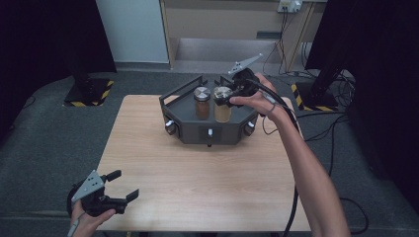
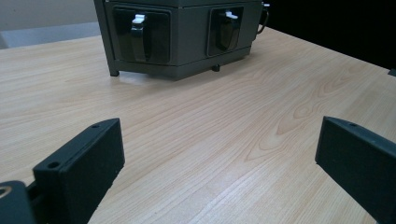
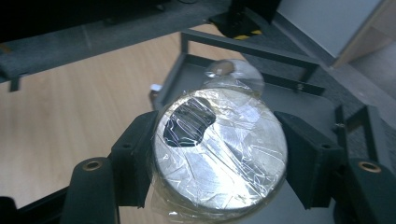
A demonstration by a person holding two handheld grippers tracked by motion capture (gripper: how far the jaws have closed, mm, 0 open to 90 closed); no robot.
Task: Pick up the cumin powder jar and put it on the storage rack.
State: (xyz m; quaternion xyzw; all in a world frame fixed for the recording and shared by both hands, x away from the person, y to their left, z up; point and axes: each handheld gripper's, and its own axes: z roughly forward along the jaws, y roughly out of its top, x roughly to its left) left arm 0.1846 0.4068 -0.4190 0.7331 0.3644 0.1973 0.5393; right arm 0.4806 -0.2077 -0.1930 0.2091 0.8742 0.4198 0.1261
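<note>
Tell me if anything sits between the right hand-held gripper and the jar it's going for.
Nothing does. The right hand-held gripper is already shut on the foil-capped jar, one jaw on each side of the cap. The other jar stands just beside it in the dark tray, at its left in the high view.

**Hidden, cropped and unclear parts**

- Right-hand jar [image 3: 219,154]: in the right gripper view its body lies hidden below the plastic-wrapped lid; the bottom edge crops the lid's wrapping. Contents too small to identify in the high view.
- Second jar [image 1: 201,102]: in the right gripper view, a blurred lid edge behind the held one.
- Right gripper [image 1: 236,92]: the jaw tips are hidden behind the lid and hand in the high view.
- Left gripper [image 2: 219,163]: both jaws cut off by the bottom and right edges in its own view.
- Dark rack [image 2: 187,51]: top cropped in the left gripper view; its front knobs are too small to read from above.
- Person's forearms: cut off at the bottom edge of the high view.
</note>
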